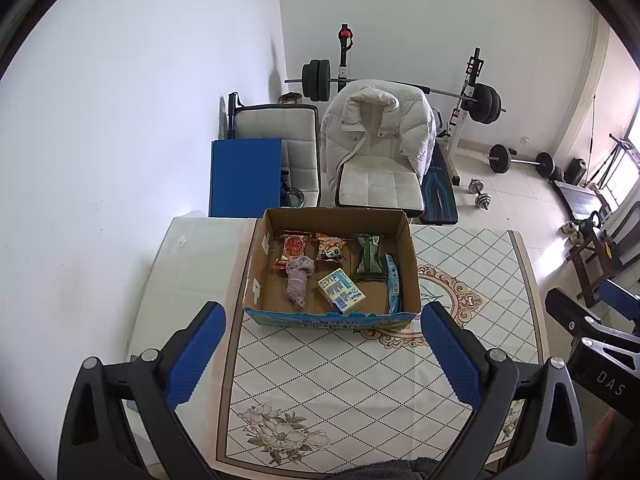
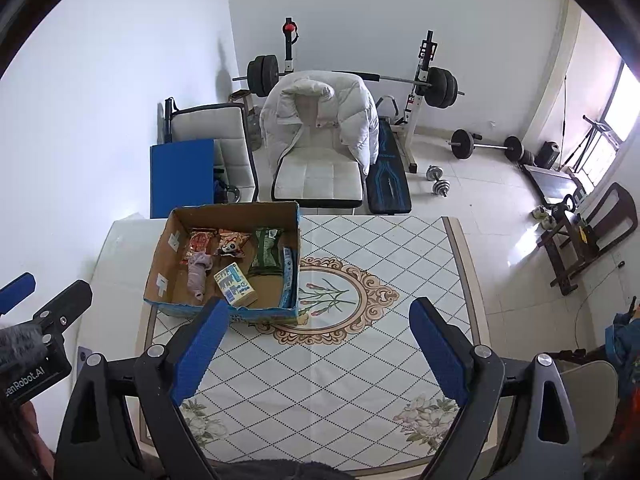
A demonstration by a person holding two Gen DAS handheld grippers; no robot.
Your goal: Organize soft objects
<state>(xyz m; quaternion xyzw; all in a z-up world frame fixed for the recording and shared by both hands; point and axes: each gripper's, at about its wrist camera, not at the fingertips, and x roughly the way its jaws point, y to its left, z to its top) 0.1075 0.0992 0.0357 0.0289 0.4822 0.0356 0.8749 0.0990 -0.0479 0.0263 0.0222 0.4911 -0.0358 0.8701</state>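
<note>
Both grippers raised above the near table edge, aimed at the cardboard box (image 1: pixel 332 264), nothing held. Left gripper (image 1: pixel 324 356) jaws spread wide, empty; right gripper (image 2: pixel 320 350) jaws spread wide too, empty. Left gripper lined up almost dead-centre on box, so probably the one set to reach in; right gripper off to the right over bare tablecloth (image 2: pixel 360 360), likely parked out of the way.

Box on far-left part of table, flaps up, top open for easy drop-in and pick-out. Inside: mauve rolled cloth (image 1: pixel 298 280) lying lengthwise near centre-left, overlapping the red snack packet (image 1: pixel 294 246); orange cartoon snack packet (image 1: pixel 331 248) at far middle; green packet (image 1: pixel 369 258) at far right; white-blue tissue pack (image 1: pixel 342 292) near centre, tilted; blue wrapper (image 1: pixel 393 284) wedged upright against right wall. 6 items, all soft, all already in box, none loose on table.

Judgement: sorting either done or about to start from box.
</note>
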